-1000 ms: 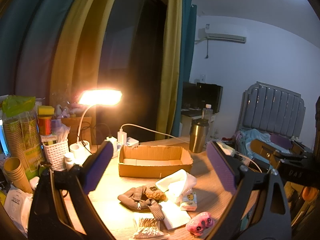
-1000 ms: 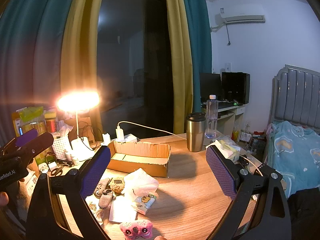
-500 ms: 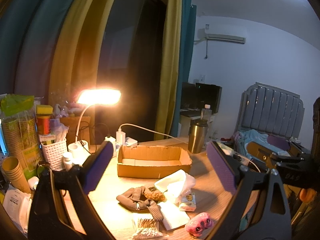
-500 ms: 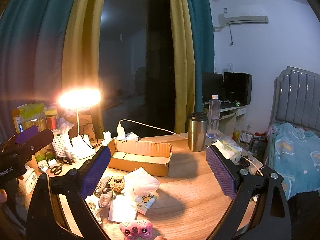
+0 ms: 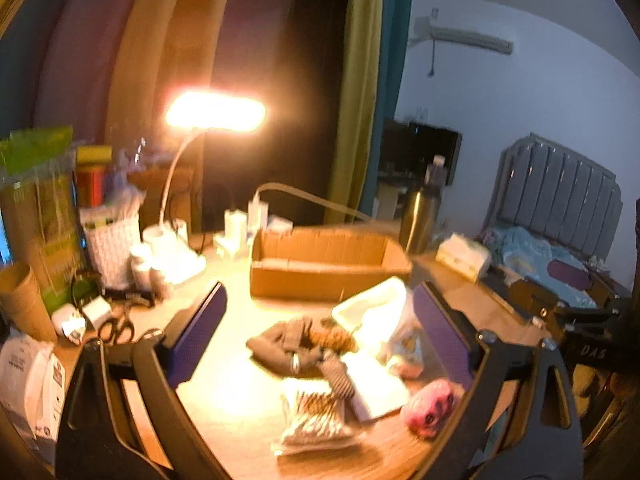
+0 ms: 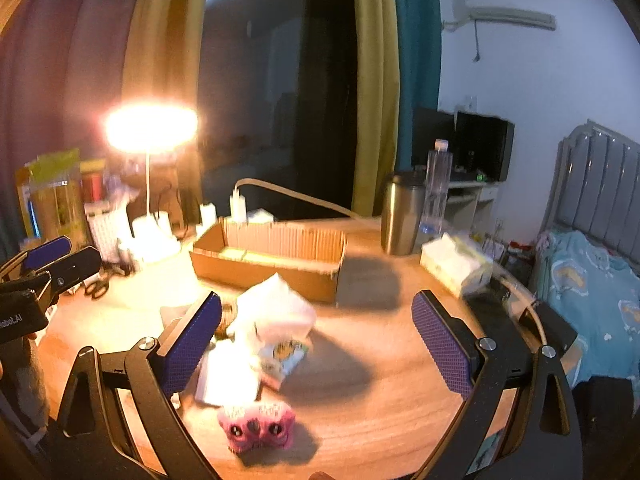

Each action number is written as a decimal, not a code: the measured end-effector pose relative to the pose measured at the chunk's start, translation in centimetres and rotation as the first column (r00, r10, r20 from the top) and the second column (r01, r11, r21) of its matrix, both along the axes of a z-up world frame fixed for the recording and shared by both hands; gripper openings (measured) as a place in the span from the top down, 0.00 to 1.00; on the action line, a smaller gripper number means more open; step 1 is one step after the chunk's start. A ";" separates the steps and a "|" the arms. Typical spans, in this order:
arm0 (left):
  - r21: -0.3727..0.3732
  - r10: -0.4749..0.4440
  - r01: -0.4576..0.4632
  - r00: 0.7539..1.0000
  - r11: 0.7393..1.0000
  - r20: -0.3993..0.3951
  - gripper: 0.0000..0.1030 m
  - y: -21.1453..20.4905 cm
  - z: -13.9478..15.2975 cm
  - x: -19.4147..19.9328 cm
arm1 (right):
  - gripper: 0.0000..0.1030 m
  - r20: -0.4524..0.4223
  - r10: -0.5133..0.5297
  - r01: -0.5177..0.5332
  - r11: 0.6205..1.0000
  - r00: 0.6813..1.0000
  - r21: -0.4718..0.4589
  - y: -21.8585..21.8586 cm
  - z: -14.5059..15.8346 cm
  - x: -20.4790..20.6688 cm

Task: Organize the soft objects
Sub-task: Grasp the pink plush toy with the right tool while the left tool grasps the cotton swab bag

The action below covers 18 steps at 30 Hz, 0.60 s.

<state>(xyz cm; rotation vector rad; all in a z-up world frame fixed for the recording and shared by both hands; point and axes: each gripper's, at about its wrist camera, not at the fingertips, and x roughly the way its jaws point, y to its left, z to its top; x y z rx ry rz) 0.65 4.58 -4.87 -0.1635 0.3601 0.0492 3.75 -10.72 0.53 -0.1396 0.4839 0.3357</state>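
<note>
Lamp-lit wooden table (image 6: 380, 396), cardboard box (image 6: 272, 264) at far centre. Left gripper (image 5: 320, 344) spread wide above dark socks (image 5: 288, 348). Right gripper (image 6: 316, 344) likewise spread, empty, pink plush toy (image 6: 256, 428) lying near, between its fingers.

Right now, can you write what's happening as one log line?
left gripper: open, holding nothing | right gripper: open, holding nothing | pink plush toy: on table | cardboard box: looks empty

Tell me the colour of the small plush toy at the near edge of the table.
Pink; the plush toy shows best in the right wrist view.
</note>
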 end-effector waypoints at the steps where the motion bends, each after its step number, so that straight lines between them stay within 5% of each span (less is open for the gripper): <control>1: -0.002 0.000 0.000 1.000 1.000 -0.018 0.07 0.1 -0.7 0.1 | 0.05 -0.017 0.001 -0.001 1.000 1.000 -0.003 0.0 -0.6 0.1; 11: -0.036 -0.008 0.001 0.979 0.999 -0.204 0.07 0.4 -7.1 1.4 | 0.05 -0.198 0.040 -0.048 0.998 0.979 -0.036 1.5 -7.2 1.0; 18: -0.028 -0.034 0.026 0.929 0.999 -0.368 0.07 -0.5 -11.2 3.4 | 0.05 -0.328 0.052 -0.062 0.998 0.943 -0.021 1.9 -10.8 2.0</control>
